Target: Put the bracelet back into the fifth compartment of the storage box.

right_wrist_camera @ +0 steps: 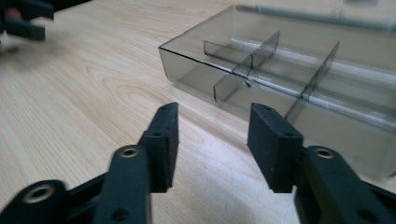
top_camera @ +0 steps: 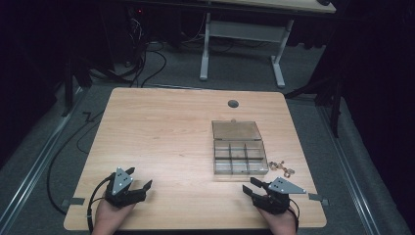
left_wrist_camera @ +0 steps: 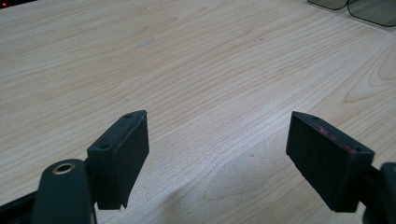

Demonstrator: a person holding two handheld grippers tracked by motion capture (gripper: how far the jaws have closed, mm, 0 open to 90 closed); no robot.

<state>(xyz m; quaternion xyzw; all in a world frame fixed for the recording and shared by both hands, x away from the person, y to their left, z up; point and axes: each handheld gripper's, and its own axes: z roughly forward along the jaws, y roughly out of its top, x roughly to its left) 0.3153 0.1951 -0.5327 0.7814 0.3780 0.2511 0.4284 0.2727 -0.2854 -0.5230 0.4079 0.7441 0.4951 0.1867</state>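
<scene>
Near the table's (top_camera: 161,122) front edge, both grippers, left (top_camera: 142,188) and right (top_camera: 248,188), rest with jaws apart and empty, the open compartment box (top_camera: 239,152) just ahead of the right, where a careless reach could shove it into the small metal rings (top_camera: 281,168).

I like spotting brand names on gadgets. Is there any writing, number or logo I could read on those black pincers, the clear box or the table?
None can be read.
Left gripper and right gripper: plain black jaws, grey plates unmarked.
Smoky clear compartment box: no label on walls or open lid.
Wooden table: bare grain.
Small metal rings beside the box: too small to tell.
</scene>
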